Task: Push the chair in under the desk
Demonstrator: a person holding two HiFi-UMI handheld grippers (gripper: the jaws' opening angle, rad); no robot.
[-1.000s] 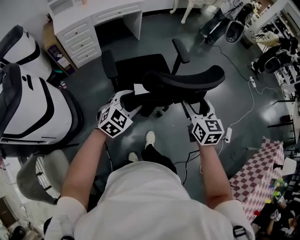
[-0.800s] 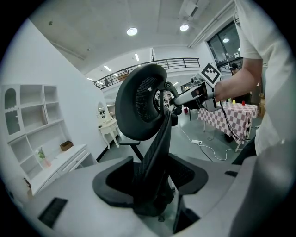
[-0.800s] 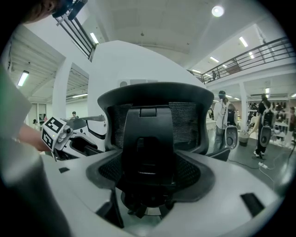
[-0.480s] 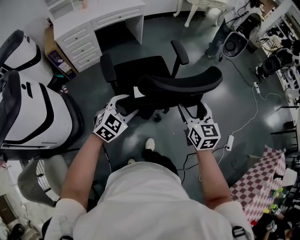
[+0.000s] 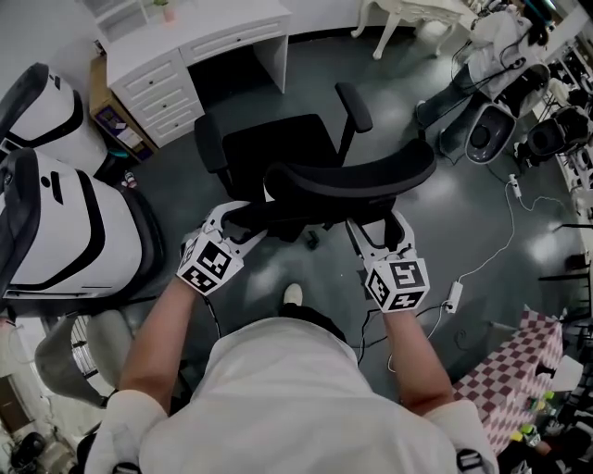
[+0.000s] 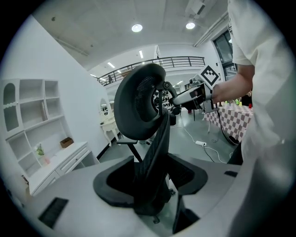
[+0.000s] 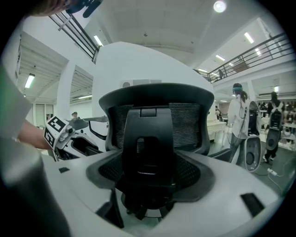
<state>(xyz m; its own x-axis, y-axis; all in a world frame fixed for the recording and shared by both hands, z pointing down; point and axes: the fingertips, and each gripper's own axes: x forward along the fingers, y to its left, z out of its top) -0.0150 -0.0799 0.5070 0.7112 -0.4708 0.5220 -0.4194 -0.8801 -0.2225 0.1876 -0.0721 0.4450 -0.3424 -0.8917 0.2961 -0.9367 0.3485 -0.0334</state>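
Moved since a second ago: black office chair (image 5: 278, 148), rolled slightly nearer the white worktop (image 5: 213, 28), with both grippers carried along behind it. The gap between the seat and the drawer fronts is narrower.

1. Chair: stands on the floor just short of the worktop's knee opening, not yet under it. The seat and both armrests face the opening, and the curved backrest (image 5: 357, 176) is toward the person.
2. Left gripper (image 5: 237, 220): at the backrest's left end. Jaws spread, with the mesh edge passing between them and space on either side.
3. Right gripper (image 5: 375, 224): behind the backrest's right half. Jaws spread wide around the chair's rear spine, not clamped on it.
4. Floor (image 5: 445, 231): dark grey and glossy, with pale reflections.
5. Shell-shaped units (image 5: 65, 231): white with black trim, left of the chair.
6. Power strip (image 5: 452, 294): white, with its cable, on the floor to the chair's right rear.
7. Checked cloth (image 5: 533, 352): red and white, farther right of the chair.
8. Shoe (image 5: 293, 294): pale, directly behind the chair.
9. Shelf unit (image 6: 32, 106): white, on the wall above the worktop, beyond the chair.
10. Gallery railing (image 6: 171, 60): dark, high on the far wall beyond the chair, with round ceiling lamps (image 6: 136, 28) above it.
11. Standing person (image 7: 238, 111): right of the chair, well apart.
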